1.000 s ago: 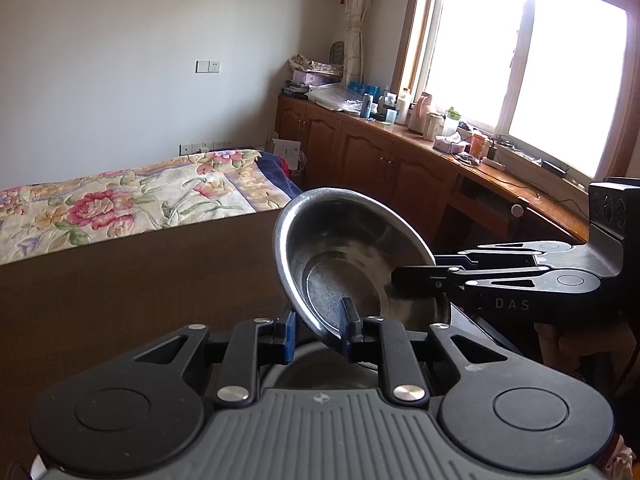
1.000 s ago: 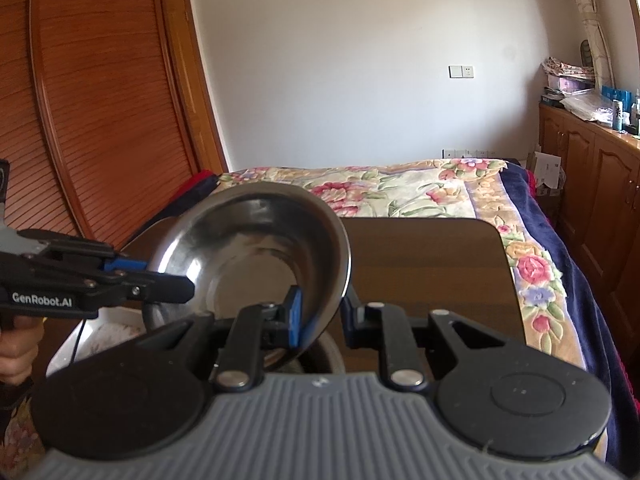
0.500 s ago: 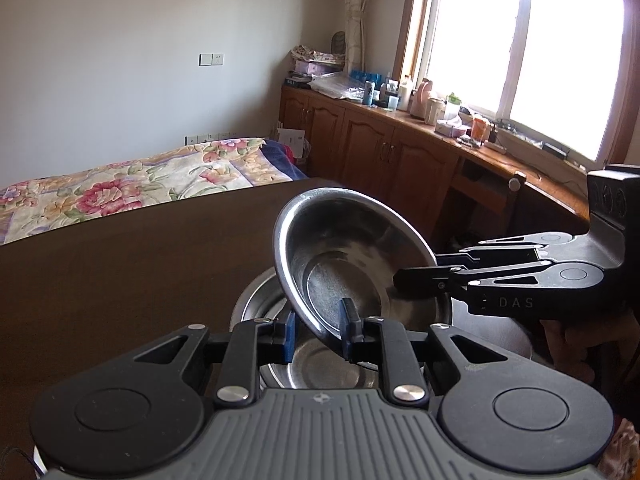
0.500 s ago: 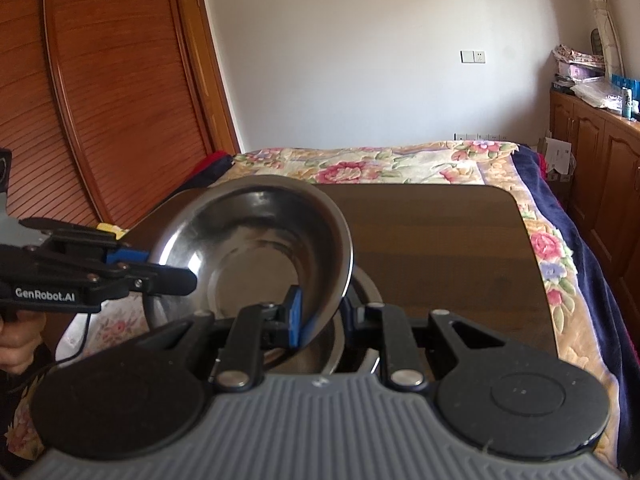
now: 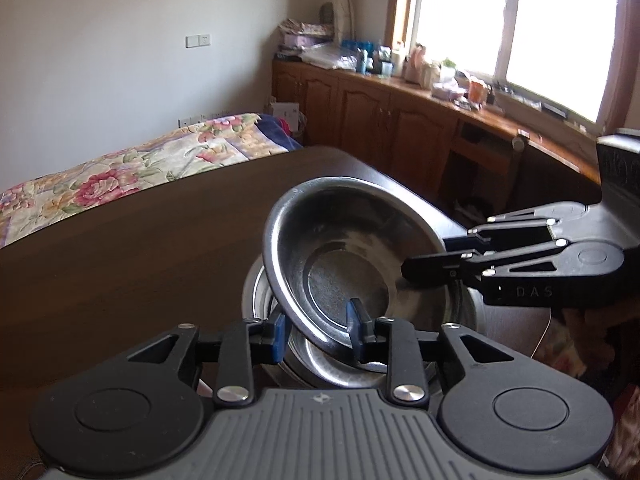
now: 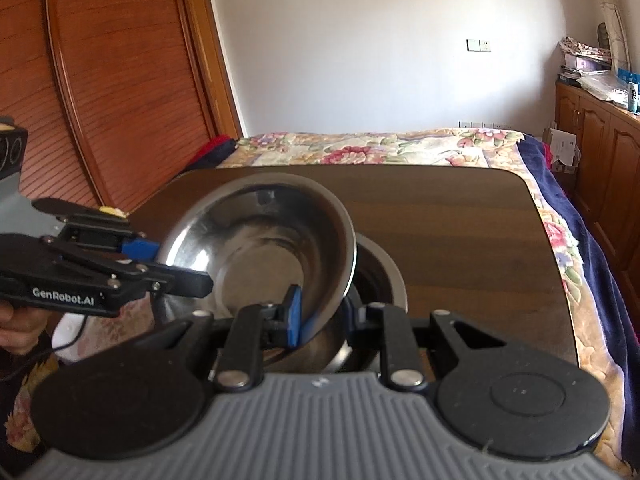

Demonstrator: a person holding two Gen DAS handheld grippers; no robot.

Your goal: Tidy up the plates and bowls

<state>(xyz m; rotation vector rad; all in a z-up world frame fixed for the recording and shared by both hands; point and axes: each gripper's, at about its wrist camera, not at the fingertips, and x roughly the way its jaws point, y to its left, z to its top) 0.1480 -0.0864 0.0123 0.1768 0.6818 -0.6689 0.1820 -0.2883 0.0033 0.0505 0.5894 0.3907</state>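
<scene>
Both grippers — left gripper (image 5: 318, 326), right gripper (image 6: 320, 314) — clamp the tilted steel bowl (image 5: 352, 252) over the lower bowl (image 6: 380, 276); level it, centre it, then release together

Two pieces of lettering can be read. In the left wrist view, the side of the right gripper (image 5: 424, 258) carries the raised black letters "DAS", hard to make out against the black body. In the right wrist view, the side of the left gripper (image 6: 182, 264) carries the white print "GenRobot.AI". A small blue box (image 6: 633, 96) on the cabinet top at the right edge has printing on it, too small and blurred to read.
</scene>
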